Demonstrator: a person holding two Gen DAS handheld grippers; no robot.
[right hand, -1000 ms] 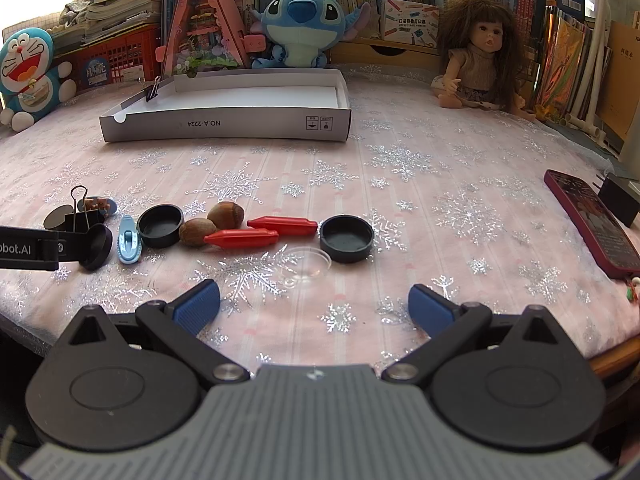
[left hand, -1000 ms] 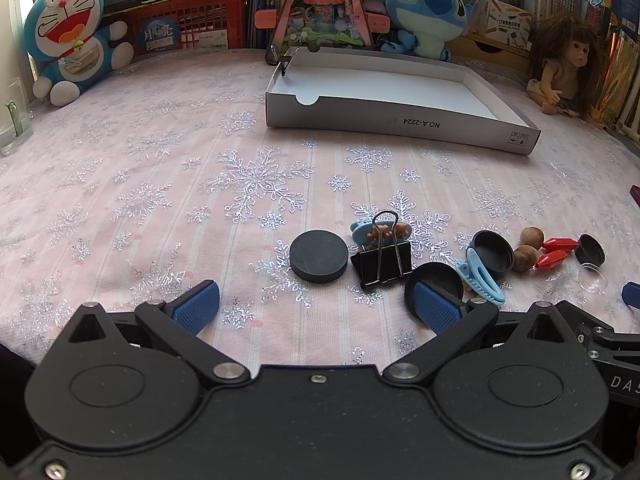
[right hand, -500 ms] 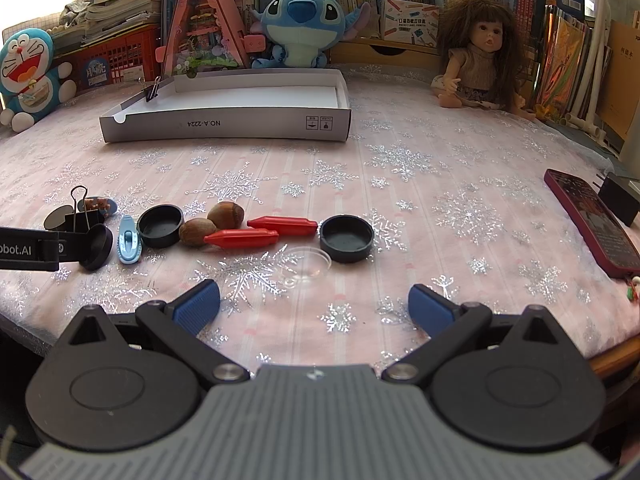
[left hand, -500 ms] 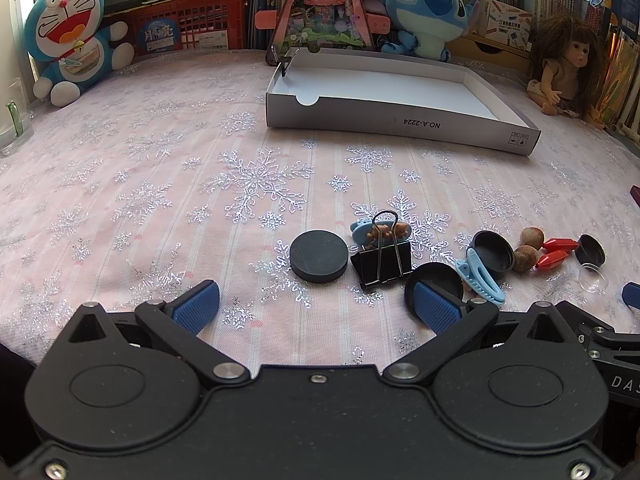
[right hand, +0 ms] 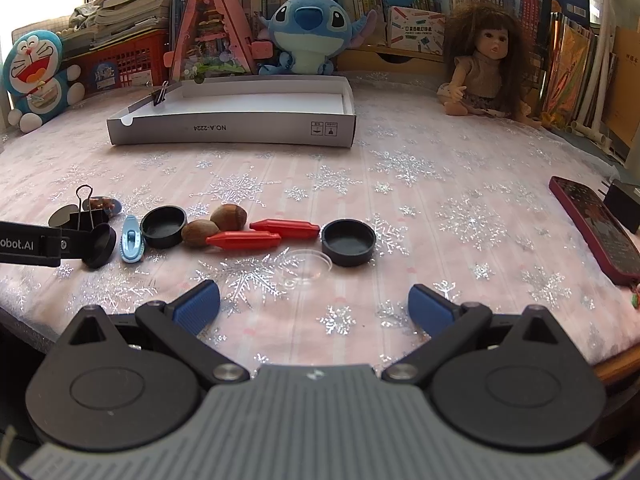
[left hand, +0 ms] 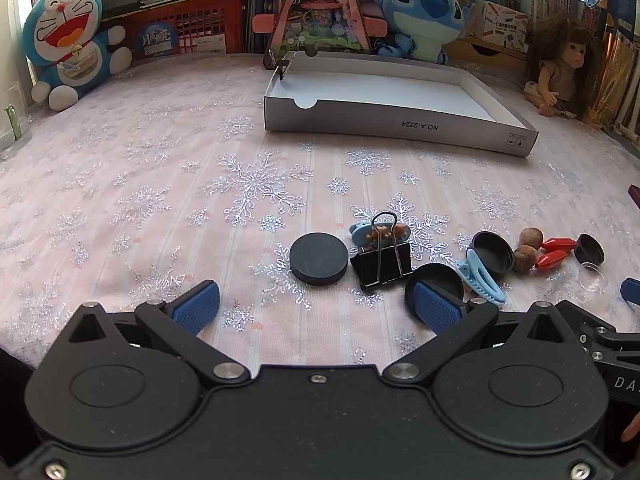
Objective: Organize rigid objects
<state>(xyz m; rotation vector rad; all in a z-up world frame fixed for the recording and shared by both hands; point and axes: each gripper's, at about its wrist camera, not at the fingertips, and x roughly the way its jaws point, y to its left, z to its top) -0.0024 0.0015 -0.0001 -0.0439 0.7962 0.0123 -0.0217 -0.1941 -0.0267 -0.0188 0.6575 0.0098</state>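
1. Left gripper (left hand: pixel 316 306) is spread wide with nothing in it, hanging low over the pink snowflake cloth (left hand: pixel 160 184) on the bench.
2. Right in front of it there's a flat black disc (left hand: pixel 319 258), and just to the right of that a black binder clip (left hand: pixel 383 262) standing up, with a small blue trinket (left hand: pixel 362 232) tucked behind it.
3. The left gripper's right finger pad (left hand: pixel 436 308) sits in front of a black cap (left hand: pixel 434 276); a light blue clip (left hand: pixel 482 276) lies just beside that.
4. Right gripper (right hand: pixel 314 306) is also wide open and holding nothing.
5. Just ahead of it: a clear little lid (right hand: pixel 306 266), touching or almost touching a black cap (right hand: pixel 348 242).
6. Left of those, two red pieces (right hand: pixel 264 234), two nuts (right hand: pixel 214 224), and another black cap (right hand: pixel 164 226), all bunched in a row.
7. The white cardboard tray (right hand: pixel 232 132) sits well behind everything, with a small binder clip (right hand: pixel 160 94) on its far left corner.
8. A dark red phone (right hand: pixel 596 228) lies off to the right.
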